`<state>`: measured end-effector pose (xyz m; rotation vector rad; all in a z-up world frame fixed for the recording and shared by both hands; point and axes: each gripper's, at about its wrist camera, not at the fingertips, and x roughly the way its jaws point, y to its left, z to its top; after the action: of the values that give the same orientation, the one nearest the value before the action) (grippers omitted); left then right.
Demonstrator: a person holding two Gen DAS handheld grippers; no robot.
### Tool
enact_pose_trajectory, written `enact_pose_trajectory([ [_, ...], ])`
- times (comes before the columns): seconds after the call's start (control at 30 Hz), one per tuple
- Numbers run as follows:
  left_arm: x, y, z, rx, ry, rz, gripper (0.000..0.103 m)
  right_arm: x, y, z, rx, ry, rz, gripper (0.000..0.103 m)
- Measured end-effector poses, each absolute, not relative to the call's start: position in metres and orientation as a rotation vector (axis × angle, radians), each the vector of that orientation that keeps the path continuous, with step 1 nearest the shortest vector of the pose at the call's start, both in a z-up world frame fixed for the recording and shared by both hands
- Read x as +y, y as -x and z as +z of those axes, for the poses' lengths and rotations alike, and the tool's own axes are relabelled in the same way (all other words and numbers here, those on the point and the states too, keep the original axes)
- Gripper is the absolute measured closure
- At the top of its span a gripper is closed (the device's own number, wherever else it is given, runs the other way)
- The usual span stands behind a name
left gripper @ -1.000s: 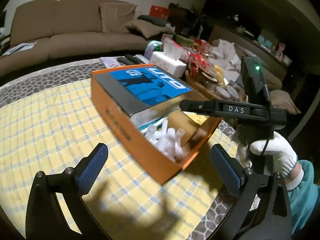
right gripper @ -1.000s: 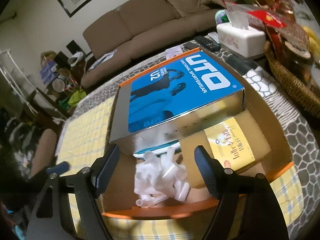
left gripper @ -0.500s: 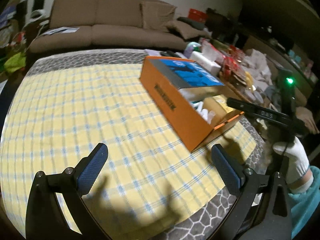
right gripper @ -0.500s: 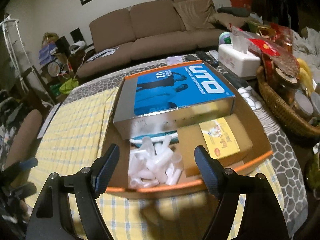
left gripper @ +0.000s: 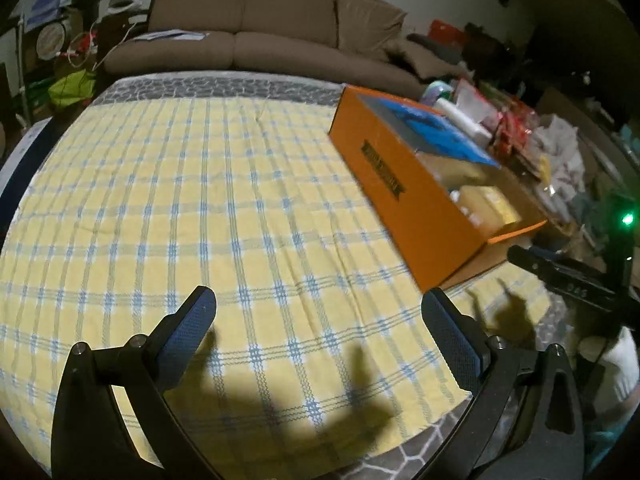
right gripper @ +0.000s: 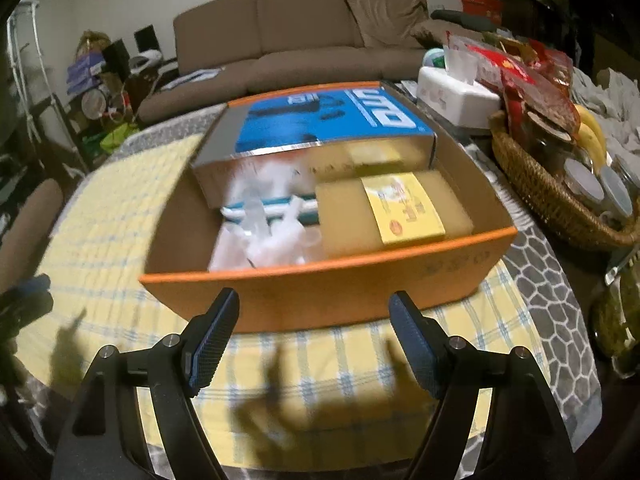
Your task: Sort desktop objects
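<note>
- The orange box on the checked tablecloth already held white tubes, a blue carton and a yellow-labelled packet.
- The left gripper and right gripper both gaped, empty.
- Sorting looked nearly finished.

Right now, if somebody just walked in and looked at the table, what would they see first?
Probably the big orange box standing on the yellow checked cloth, because its colour is so bright. Inside it lie a blue printed box at the back, a heap of little white tubes at the front left and a brown packet with a yellow label beside them. To the right of it sits a wicker basket holding bananas.
</note>
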<state>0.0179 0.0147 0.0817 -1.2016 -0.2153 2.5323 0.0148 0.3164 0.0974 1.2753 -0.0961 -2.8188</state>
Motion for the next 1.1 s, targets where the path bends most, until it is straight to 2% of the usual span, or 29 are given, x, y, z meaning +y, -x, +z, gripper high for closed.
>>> enact_pose_trajectory([
  [0.2,0.029,-0.014,0.061,-0.195,1.265,2.543,0.000,0.325,-0.010,0.083,-0.089,-1.307,-2.829,0.024],
  [0.27,0.030,-0.012,0.055,-0.215,1.291,2.539,0.000,0.324,-0.007,0.077,-0.051,-1.320,-2.821,0.021],
  [0.43,0.033,-0.006,0.039,-0.264,1.351,2.528,0.000,0.321,0.000,0.060,0.034,-1.370,-2.784,0.021],
  [0.6,0.033,-0.001,0.024,-0.286,1.418,2.553,0.000,0.321,0.006,0.041,0.008,-1.435,-2.750,0.021],
  [0.8,0.048,-0.008,0.019,-0.166,1.390,2.627,0.000,0.323,0.006,0.031,-0.021,-1.442,-2.741,0.020],
  [0.9,0.060,-0.014,0.014,-0.051,1.377,2.685,0.000,0.320,0.006,0.029,0.015,-1.429,-2.750,0.016],
  [0.97,0.068,-0.012,0.012,0.051,1.408,2.704,0.000,0.316,0.006,0.027,0.037,-1.414,-2.755,0.010],
  [1.1,0.069,-0.013,0.011,0.060,1.411,2.707,0.000,0.315,0.007,0.023,0.048,-1.409,-2.776,0.000],
])
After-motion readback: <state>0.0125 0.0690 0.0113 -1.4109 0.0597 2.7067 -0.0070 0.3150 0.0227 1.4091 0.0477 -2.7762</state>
